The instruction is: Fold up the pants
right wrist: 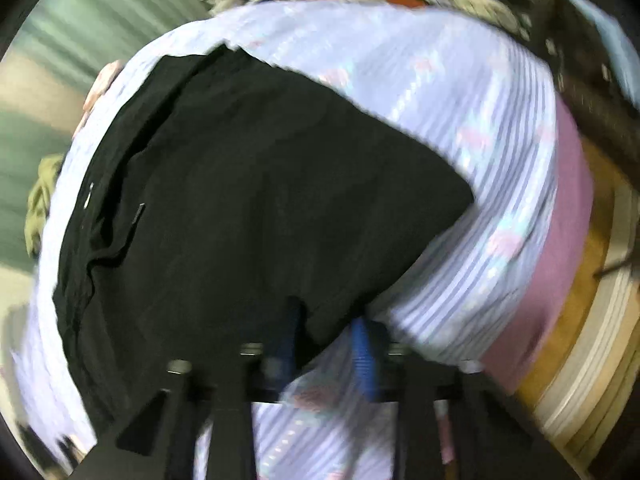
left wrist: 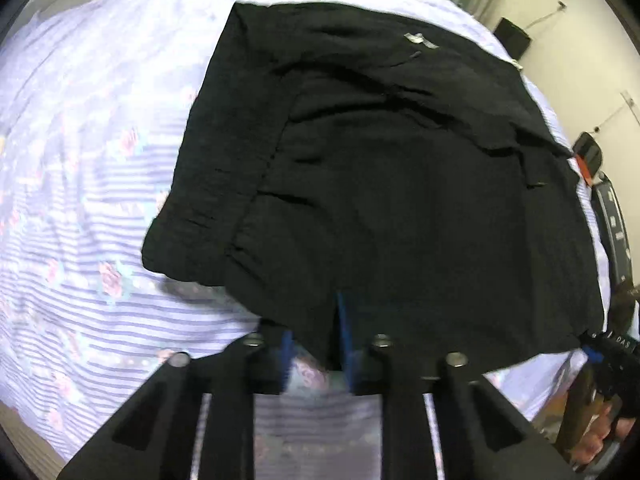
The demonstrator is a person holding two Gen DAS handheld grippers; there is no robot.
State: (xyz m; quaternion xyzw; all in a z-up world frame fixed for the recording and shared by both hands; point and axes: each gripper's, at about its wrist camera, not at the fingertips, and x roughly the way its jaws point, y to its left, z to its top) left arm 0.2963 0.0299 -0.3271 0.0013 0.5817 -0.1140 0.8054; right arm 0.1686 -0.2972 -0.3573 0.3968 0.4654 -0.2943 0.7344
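Item: black pants (left wrist: 384, 184), lying spread and partly doubled over on a bed, a second layer of the same cloth showing along the left edge in the left wrist view; a small pale label (left wrist: 420, 40) lay near the far end; creases ran across the upper layer; the near hem hung toward both cameras. Left gripper (left wrist: 316, 344): black body, blue-padded fingers (left wrist: 345, 332); jaws drawn close together on the near hem of the pants, a fold of black cloth caught between the pads. Right gripper (right wrist: 328, 344): same make, blue pads (right wrist: 365, 356); jaws likewise narrowed on the near edge of the pants (right wrist: 256, 208), though the blur there left it only probable that the cloth was pinched rather than merely draped between them; the same tool appeared at the right rim of the left wrist view, held in a person's hand (left wrist: 600, 432), meeting the right corner of the hem. Support: bedsheet (left wrist: 80, 208), lilac with darker stripes and pink roses, lying under the pants on all sides; a plain pink mattress side (right wrist: 568, 216) showed below the sheet in the right wrist view. Surroundings: green curtain (right wrist: 80, 12) beyond the bed; an olive garment (right wrist: 40, 208) at the far side; wooden floor (right wrist: 580, 340) beside the bed; a dark box (left wrist: 512, 38) against the pale wall; blurred clutter at the top of the right wrist view, not identifiable.
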